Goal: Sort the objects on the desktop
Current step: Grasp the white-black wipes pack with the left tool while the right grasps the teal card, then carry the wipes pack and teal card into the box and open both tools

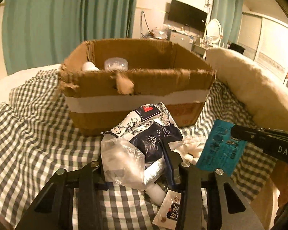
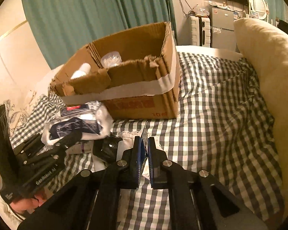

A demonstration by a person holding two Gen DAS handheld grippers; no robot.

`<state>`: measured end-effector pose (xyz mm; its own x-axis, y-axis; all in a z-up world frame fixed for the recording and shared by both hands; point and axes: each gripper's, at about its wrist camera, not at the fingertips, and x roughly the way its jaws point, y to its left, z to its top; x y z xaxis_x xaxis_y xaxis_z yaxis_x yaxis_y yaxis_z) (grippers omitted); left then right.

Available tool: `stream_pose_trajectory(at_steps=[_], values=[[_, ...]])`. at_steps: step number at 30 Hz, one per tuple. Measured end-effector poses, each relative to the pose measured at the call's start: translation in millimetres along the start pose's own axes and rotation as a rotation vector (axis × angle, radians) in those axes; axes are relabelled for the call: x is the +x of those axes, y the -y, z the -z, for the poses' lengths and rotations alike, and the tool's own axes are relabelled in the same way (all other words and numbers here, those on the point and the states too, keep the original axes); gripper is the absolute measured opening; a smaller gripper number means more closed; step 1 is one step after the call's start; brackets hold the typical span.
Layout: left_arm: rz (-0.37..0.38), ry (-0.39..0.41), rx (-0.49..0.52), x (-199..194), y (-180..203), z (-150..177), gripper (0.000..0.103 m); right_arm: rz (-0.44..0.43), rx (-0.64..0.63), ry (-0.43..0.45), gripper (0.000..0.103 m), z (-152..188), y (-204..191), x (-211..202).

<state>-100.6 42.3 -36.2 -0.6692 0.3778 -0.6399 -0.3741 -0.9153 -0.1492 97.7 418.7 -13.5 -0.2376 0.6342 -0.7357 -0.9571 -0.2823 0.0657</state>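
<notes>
On the checked bedspread (image 1: 28,134), in front of the cardboard box (image 1: 136,88), the left tongs (image 1: 138,164) squeeze a crinkly plastic bag (image 1: 140,143). Just beside them, the right tongs (image 2: 146,143) pinch a thin teal packet (image 1: 218,147) edge-on. Two white things sit inside the box.

Crumpled packets (image 1: 144,145) bury the left gripper's fingertips (image 1: 168,153); box (image 1: 136,84) walls hide most of its contents, and at four o'clock the small sachet (image 1: 169,209) runs off-frame.
</notes>
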Motion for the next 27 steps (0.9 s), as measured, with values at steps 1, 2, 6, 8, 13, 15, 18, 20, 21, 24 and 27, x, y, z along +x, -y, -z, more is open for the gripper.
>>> stream_pose_trajectory(at_steps=[1, 2, 6, 8, 13, 15, 18, 20, 21, 24, 27], values=[[-0.003, 0.004, -0.004, -4.4, -2.7, -0.6, 0.042, 0.001, 0.005, 0.013, 0.007, 0.0, -0.4, -5.6], [-0.006, 0.008, -0.006, -8.0, -3.2, -1.1, 0.042, -0.005, 0.007, 0.017, 0.007, -0.1, -2.5, -10.6], [-0.018, 0.016, 0.006, -23.3, -1.3, -4.0, 0.042, -0.008, 0.001, 0.038, 0.007, -2.8, -2.2, -24.2], [-0.023, 0.026, 0.021, -32.5, 1.2, -8.0, 0.042, -0.013, -0.006, 0.045, 0.006, -3.1, -3.9, -32.8], [0.0, 0.069, 0.046, -53.1, 9.4, -32.6, 0.042, -0.032, -0.023, 0.084, 0.007, -14.5, -10.2, -57.4], [0.012, 0.081, 0.055, -59.3, 11.1, -45.2, 0.042, -0.042, -0.04, 0.096, 0.006, -23.8, -14.8, -64.9], [0.023, 0.099, 0.072, -65.5, 9.4, -69.6, 0.042, -0.061, -0.064, 0.122, 0.007, -40.9, -22.4, -74.8], [0.032, 0.098, 0.083, -63.8, 8.4, -83.5, 0.042, -0.065, -0.088, 0.132, 0.006, -53.7, -27.8, -78.4], [0.024, 0.1, 0.098, -62.0, 8.8, -94.7, 0.042, -0.061, -0.101, 0.141, 0.006, -61.0, -30.5, -80.0], [0.021, 0.089, 0.118, -50.6, 6.4, -118.4, 0.042, -0.051, -0.133, 0.163, 0.006, -84.6, -36.9, -79.0], [0.029, 0.067, 0.125, -32.3, 0.6, -139.6, 0.042, -0.056, -0.149, 0.18, 0.007, -114.1, -39.7, -70.9]])
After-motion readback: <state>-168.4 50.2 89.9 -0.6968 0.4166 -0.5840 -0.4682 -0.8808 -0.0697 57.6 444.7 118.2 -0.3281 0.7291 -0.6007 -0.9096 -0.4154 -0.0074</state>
